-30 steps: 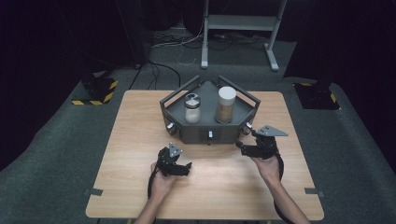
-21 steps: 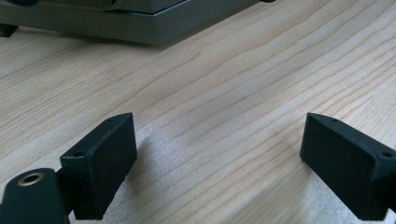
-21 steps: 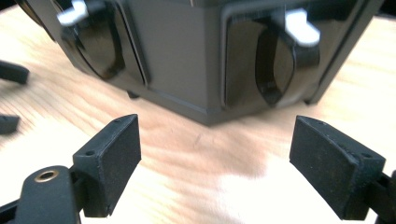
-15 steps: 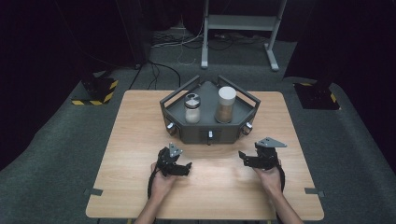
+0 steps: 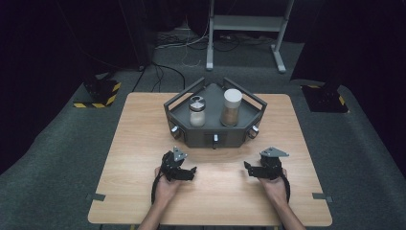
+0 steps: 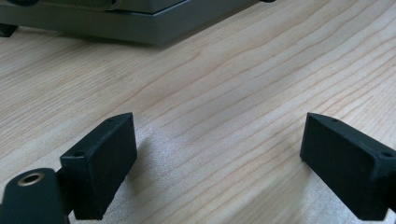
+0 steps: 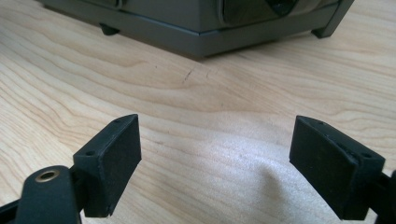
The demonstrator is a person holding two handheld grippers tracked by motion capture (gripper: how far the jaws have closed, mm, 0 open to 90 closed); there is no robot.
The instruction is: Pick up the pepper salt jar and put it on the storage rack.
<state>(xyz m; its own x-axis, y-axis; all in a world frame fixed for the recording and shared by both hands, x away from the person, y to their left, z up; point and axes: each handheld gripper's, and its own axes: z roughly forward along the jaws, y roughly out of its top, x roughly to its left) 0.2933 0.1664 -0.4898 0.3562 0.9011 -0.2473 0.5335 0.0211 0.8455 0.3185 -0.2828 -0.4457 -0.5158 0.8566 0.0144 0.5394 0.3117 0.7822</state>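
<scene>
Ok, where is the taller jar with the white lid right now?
In the high view, the taller jar stands upright in the right half of the dark tray at the table's far middle, beside the shorter jar.

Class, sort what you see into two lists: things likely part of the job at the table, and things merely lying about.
Likely part of the job:
left gripper
right gripper
grey tray
short jar
tall jar

Lying about:
metal stand
floor cables
</scene>
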